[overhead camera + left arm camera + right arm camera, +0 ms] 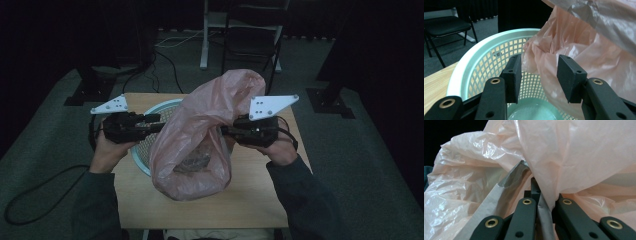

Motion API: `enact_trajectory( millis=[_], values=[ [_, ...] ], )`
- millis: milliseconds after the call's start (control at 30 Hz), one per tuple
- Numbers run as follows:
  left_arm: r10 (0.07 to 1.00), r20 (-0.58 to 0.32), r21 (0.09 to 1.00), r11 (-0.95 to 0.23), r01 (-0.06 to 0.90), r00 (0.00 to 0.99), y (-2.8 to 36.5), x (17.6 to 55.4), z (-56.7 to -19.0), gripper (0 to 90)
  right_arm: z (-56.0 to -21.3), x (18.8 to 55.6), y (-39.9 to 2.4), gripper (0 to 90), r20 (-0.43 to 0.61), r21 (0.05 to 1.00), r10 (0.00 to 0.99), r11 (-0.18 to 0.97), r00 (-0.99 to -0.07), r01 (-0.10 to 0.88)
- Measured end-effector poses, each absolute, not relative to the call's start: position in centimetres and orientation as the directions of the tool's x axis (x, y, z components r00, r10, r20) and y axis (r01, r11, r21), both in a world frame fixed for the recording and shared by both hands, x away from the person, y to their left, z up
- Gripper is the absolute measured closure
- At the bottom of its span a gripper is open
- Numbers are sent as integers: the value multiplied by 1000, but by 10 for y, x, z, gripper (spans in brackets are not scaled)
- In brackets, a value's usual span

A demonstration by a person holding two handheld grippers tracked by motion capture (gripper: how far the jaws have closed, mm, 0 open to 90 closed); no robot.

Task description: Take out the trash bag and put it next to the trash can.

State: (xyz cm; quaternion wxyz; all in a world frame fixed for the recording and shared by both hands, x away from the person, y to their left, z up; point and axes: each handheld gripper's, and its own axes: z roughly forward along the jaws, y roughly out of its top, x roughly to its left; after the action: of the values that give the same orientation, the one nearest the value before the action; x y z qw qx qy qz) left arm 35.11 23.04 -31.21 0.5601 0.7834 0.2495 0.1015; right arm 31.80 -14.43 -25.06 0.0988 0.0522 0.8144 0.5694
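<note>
On a small wooden surface (250, 200) in a dim room, a person seated at the near edge holds a claw in each hand, with a large pink plastic bag (200, 140) between them. The bag is thin, crinkled and partly see-through. It stands over a pale green lattice basket (145, 150), covering most of it, so that the basket's rim and mesh wall show at the bag's left side. The bag's mouth faces the person, and something dark lies inside near the bottom, too dim to identify.

The left claw (157, 122) reaches in from the left at the basket's rim. In the left gripper view its two black jaws stand well apart over the basket's (486, 62) open inside. A fold of the pink bag (586, 55) hangs down into the gap between them, but the pads do not press on it, so this claw holds nothing.

The right claw (226, 131) comes in from the right and meets the side of the bag. In the right gripper view its jaws are pressed tightly together on the bag's (574, 157) plastic, pinching a gathered fold along with a strip of greyish film. The plastic billows up and around the jaws.

Each claw carries a grey three-cornered plate on top. Dark cables trail off across the grey floor (50, 160), and a dark folding chair (252, 30) stands beyond the far edge of the surface.
</note>
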Motion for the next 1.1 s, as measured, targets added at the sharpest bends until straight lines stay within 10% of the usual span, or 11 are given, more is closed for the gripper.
enact_trajectory(
  millis=[1100],
  values=[
    [493, -140, 949, -180, 258, 859, 243, 347, -307, 539, -251, 327, -189, 889, -110, 933, 307, 359, -945, 9]
  ],
)
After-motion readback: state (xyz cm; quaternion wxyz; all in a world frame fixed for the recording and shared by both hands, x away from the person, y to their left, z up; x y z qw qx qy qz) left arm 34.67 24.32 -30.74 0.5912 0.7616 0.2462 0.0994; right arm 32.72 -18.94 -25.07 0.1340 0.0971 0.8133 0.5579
